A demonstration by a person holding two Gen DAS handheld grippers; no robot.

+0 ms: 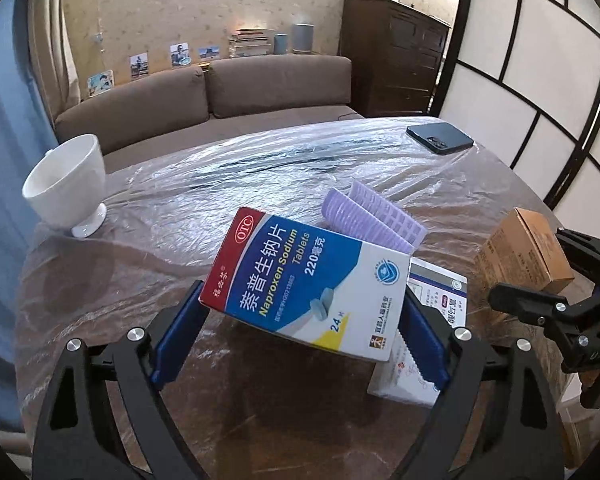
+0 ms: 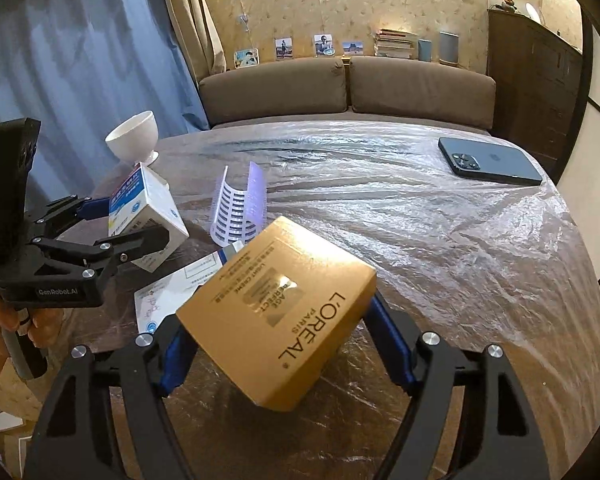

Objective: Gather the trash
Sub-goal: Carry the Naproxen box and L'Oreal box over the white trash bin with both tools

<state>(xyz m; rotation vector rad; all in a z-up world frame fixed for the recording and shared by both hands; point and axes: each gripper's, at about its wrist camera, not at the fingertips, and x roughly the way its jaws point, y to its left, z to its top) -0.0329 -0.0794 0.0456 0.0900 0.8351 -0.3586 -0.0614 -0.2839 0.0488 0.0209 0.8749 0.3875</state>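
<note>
While both grippers are raised over the table [image 2: 440, 240], which wears a wrinkled clear plastic sheet, each one carries a box. Largest of the trash items, the gold carton [image 2: 278, 310] printed "L'ORÉAL PARIS" and "AGE PERFECT" is clamped tilted between the blue pads of the right gripper [image 2: 276, 344], clear of the tabletop; in the left wrist view it appears at 3 o'clock [image 1: 524, 256]. Next, the tablet box [image 1: 308, 284], lettered "OTC", "Naproxen Sodium Tablets", "220" and "24", is pinched across its width by the left gripper [image 1: 300, 340] and held tilted off the surface. Beneath it lies a flat white medicine box [image 1: 432, 320] with small print too fine to read. Beyond, at 12 o'clock from the tablet box, a curled lilac blister tray [image 1: 374, 214] rests on the sheet. A white footed cup [image 1: 66, 192] stands at 10 o'clock, and a dark smartphone [image 1: 440, 138] lies camera-side up at 1 o'clock. "GenRobot.AI" marks the left gripper's body.
</note>
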